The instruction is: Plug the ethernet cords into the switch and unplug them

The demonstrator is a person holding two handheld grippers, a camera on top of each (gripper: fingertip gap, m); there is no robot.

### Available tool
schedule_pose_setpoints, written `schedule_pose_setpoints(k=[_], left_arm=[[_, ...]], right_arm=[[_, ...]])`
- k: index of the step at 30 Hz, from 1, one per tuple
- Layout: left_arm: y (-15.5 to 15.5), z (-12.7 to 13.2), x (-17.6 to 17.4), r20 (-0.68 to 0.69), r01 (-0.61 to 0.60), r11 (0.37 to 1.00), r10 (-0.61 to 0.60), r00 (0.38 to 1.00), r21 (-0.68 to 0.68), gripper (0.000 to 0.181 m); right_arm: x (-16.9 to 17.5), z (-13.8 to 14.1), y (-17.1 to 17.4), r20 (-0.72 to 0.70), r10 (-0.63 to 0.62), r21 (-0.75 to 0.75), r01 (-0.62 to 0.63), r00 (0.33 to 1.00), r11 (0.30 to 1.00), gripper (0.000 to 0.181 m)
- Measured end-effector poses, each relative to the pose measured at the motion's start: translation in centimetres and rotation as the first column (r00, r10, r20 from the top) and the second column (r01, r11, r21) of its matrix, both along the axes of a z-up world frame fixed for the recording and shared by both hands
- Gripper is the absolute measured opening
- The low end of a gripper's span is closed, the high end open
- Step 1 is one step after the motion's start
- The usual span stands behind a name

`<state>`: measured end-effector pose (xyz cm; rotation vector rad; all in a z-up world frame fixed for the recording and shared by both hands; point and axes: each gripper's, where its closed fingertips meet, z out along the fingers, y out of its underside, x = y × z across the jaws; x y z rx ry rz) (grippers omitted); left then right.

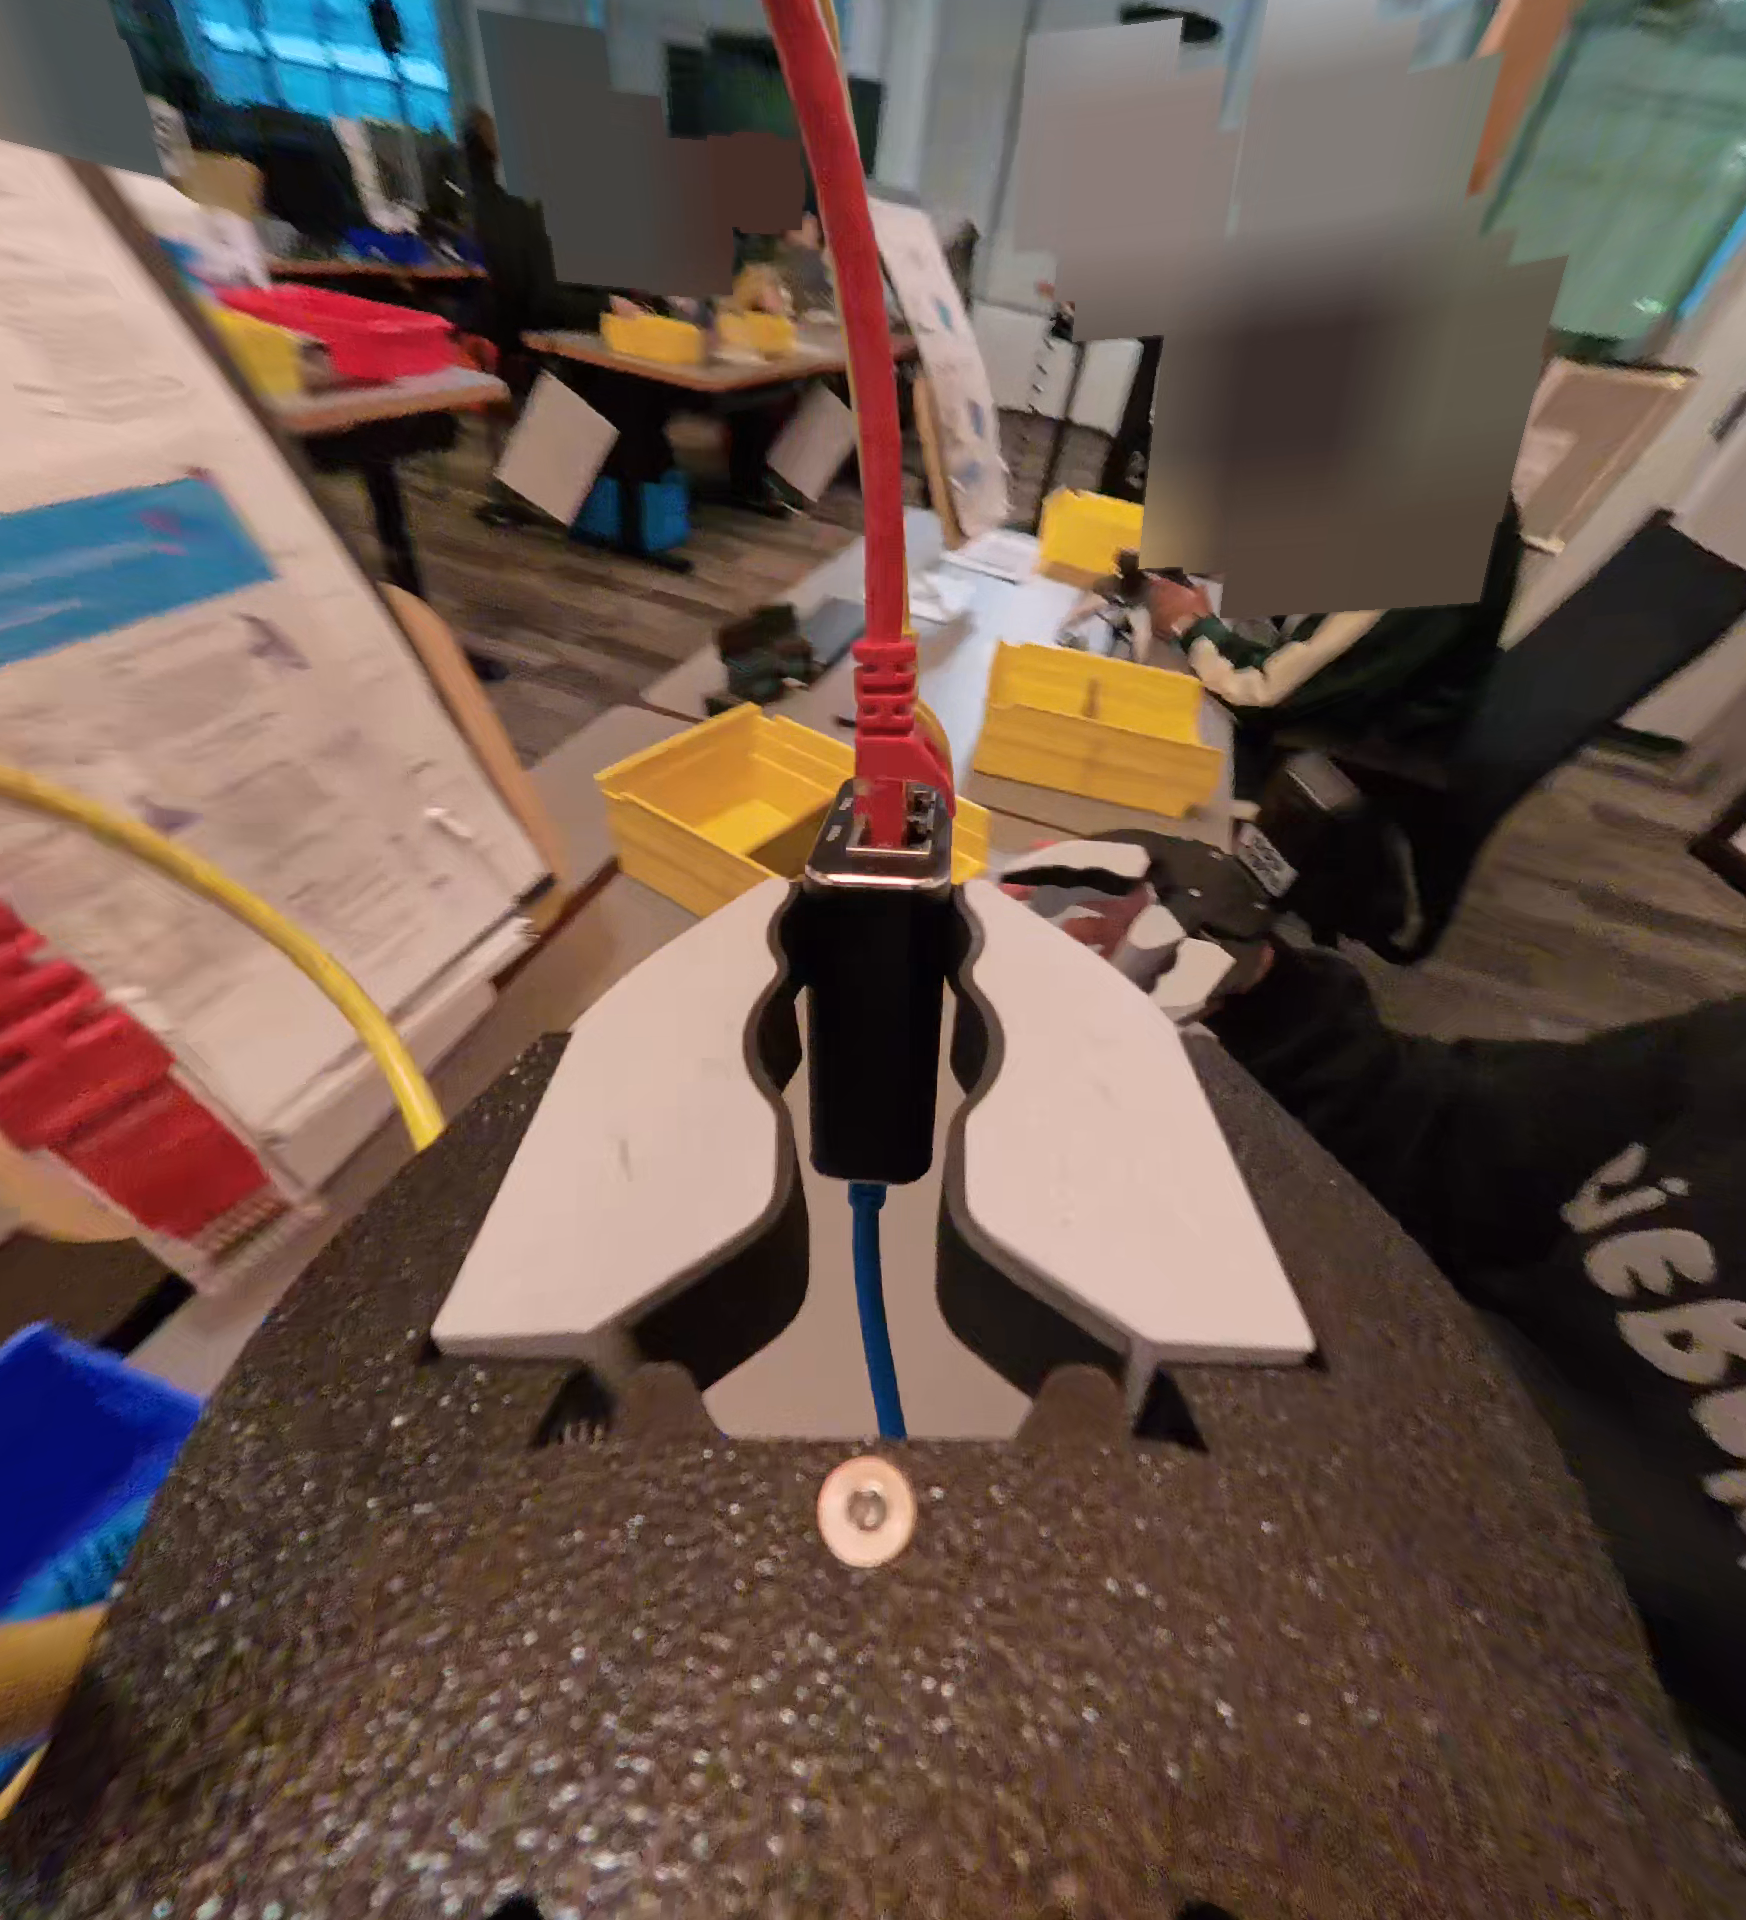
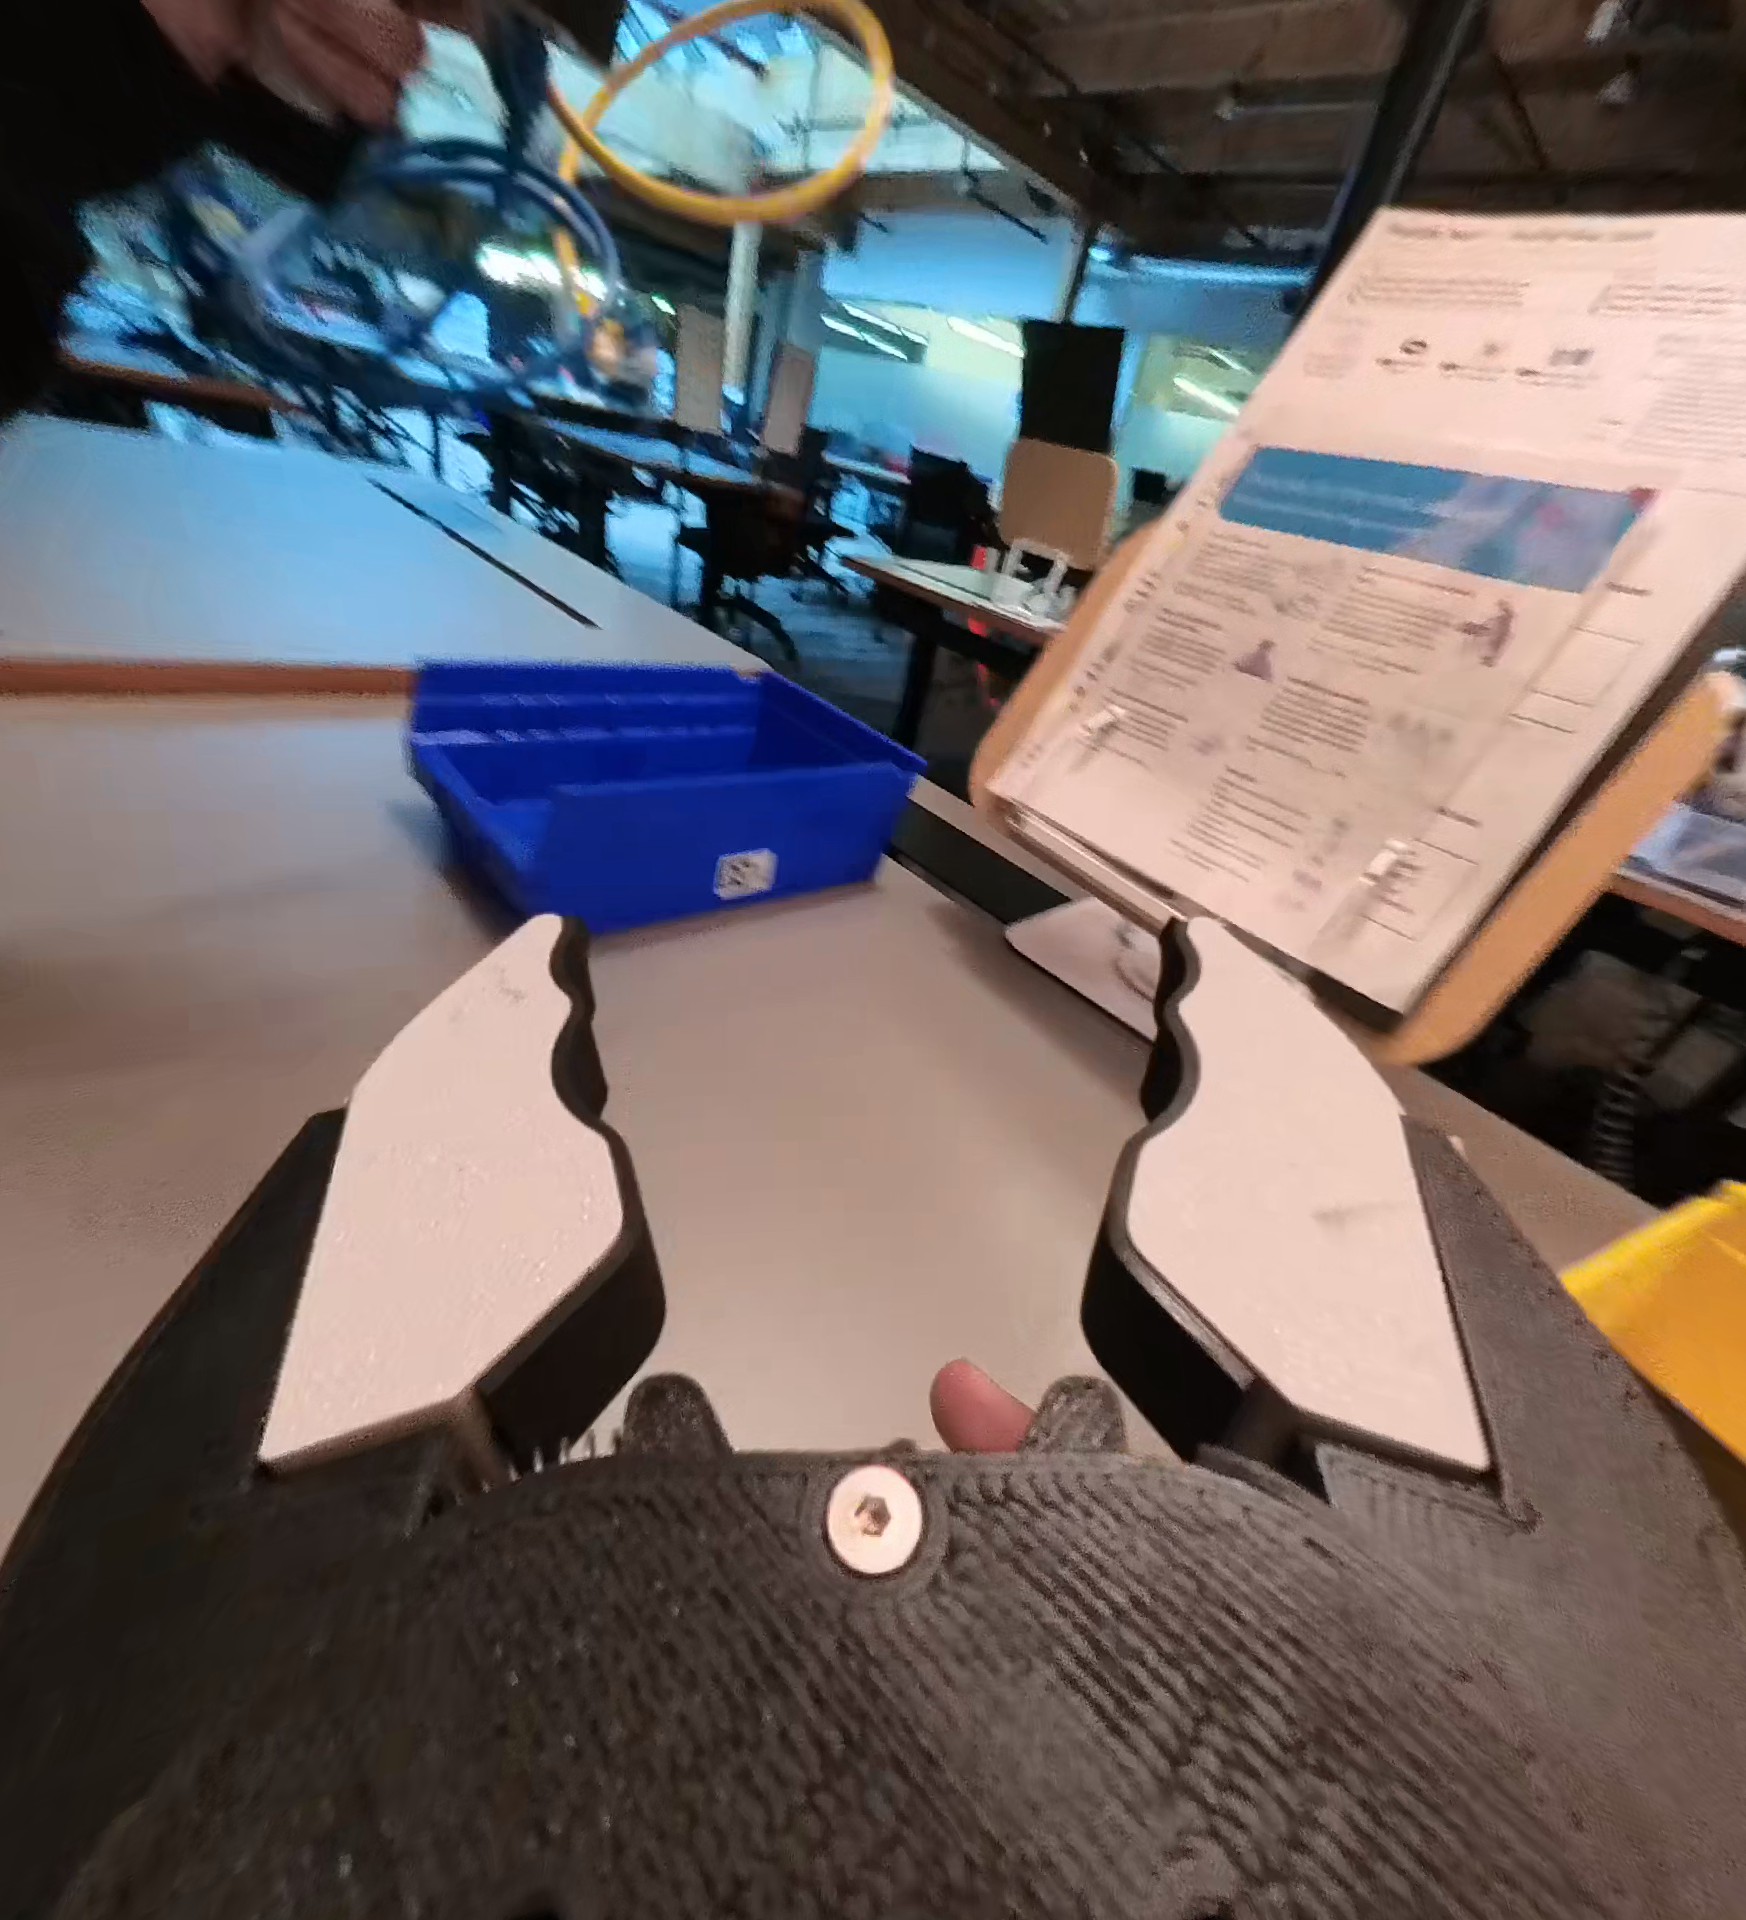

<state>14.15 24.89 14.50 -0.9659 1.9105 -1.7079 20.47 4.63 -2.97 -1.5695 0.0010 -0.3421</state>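
While clamped in left tool (image 1: 874,997), switch (image 1: 874,997)

Our left gripper (image 1: 874,935) squeezes the black switch (image 1: 871,1023). A red cord (image 1: 874,499) is plugged into the top of the switch. A blue cord (image 1: 877,1320) hangs below the switch. Yellow bins (image 1: 718,821) sit behind the switch.

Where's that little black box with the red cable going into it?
In the left wrist view, centre frame: the black switch sits clamped in the left tool, red ethernet cord plugged on top, yellow bin just behind.
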Motion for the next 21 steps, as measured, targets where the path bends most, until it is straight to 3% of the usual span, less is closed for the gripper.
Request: schedule_pose_setpoints(k=[2, 5, 9, 11, 15, 18, 21], left_arm=[[-4.0, -1.5, -0.2, -0.05, 0.086, 0.996, -0.085, 0.995, 0.015, 0.025], [-9.9, -5.9, -0.3, -0.121, 0.205, 0.979, -0.204, 0.972, -0.004, 0.025], [-15.1, -13.3, 0.0, -0.192, 0.315, 0.949, -0.314, 0.93, -0.025, 0.025], [-16.1, -17.0, 0.7, -0.223, 0.326, 0.945, -0.326, 0.919, -0.038, 0.025], [-16.6, -22.9, 1.5, -0.304, 0.354, 0.927, -0.375, 0.876, -0.124, 0.025], [-16.8, -24.9, 0.9, -0.317, 0.402, 0.891, -0.452, 0.834, -0.212, 0.025], [-17.1, -26.0, 0.2, -0.32, 0.441, 0.872, -0.489, 0.812, -0.212, 0.025]], right_arm=[[-2.6, 1.2, 0.7, -0.084, 0.096, 0.064, -0.091, 0.992, 0.994, 0.101], [-6.1, 2.6, 1.5, -0.181, 0.239, 0.16, -0.212, 0.954, 0.964, 0.1], [-5.9, 0.9, 2.0, -0.331, 0.208, 0.189, -0.152, 0.92, 0.97, 0.094], [-5.3, -1.8, 2.3, -0.425, 0.196, 0.162, -0.139, 0.884, 0.977, 0.079], [-4.9, -6.3, 2.8, -0.563, 0.224, 0.131, -0.181, 0.795, 0.975, 0.07], [-5.1, -7.3, 3.0, -0.596, 0.308, 0.186, -0.245, 0.742, 0.951, 0.055], [-5.6, -8.1, 3.5, -0.624, 0.359, 0.202, -0.301, 0.694, 0.932, 0.036]])
